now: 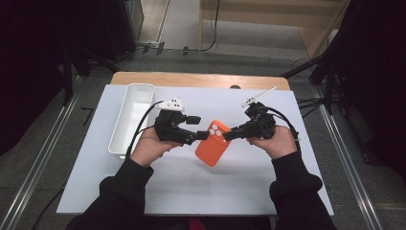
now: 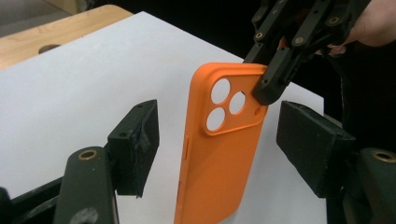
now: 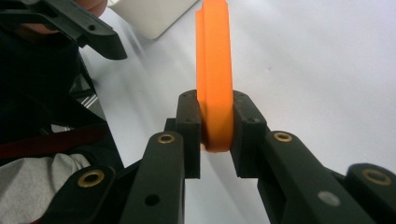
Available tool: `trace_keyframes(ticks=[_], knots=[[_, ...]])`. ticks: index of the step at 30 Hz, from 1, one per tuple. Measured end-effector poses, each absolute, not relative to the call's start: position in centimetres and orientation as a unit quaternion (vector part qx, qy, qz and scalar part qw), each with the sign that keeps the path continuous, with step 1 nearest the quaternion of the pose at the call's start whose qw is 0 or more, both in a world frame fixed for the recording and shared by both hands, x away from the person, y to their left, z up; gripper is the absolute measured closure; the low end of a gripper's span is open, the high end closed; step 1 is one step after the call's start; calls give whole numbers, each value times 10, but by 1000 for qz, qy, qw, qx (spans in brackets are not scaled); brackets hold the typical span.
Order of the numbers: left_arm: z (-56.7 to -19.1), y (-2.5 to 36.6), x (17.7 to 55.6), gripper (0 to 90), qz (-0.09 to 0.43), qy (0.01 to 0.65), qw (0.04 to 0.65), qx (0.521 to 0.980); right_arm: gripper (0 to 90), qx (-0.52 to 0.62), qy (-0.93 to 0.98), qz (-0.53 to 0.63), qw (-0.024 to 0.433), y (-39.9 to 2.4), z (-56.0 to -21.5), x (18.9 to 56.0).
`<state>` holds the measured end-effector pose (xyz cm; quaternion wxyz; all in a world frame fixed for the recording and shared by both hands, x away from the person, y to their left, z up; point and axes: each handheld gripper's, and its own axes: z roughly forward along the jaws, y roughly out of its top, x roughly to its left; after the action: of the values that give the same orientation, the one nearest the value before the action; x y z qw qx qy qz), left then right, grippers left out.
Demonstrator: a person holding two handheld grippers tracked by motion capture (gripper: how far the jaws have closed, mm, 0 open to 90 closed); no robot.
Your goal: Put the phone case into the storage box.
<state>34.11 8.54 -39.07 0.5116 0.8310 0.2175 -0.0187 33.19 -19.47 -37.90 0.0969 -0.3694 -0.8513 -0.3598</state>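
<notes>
Orange phone case (image 3: pixel 214 70), bare of readable writing, sits pinched by right gripper (image 3: pixel 215 135); left gripper (image 2: pixel 217 149) spread around it.

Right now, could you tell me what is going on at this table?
A person is handling an orange phone case with two hand-held tools above a white table. The right tool is shut on the case's edge near the camera cutouts and holds it up off the table. The left tool has its jaws open on either side of the case, with gaps showing, so it is not gripping yet. A white bin sits on the table's left part.
</notes>
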Motion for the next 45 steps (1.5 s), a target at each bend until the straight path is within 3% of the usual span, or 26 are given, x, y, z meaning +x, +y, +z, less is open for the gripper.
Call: trace_keyframes(ticks=[10, 12, 38, 43, 45], knots=[[-390, 84, 337, 299, 13, 212, 518, 828, 745, -397, -851, -333, 82, -184, -365, 335], [-391, 83, 338, 265, 15, 214, 513, 831, 745, -403, -852, -325, 84, -182, -364, 336], [-400, 79, 334, 216, 53, 221, 512, 828, 745, -439, -844, -297, 78, -170, -370, 348], [-403, 77, 335, 105, 54, 228, 506, 830, 745, -440, -844, -299, 76, -169, -371, 348], [-404, 76, 335, 2, 56, 228, 501, 833, 745, -440, -844, -297, 75, -168, -372, 348]])
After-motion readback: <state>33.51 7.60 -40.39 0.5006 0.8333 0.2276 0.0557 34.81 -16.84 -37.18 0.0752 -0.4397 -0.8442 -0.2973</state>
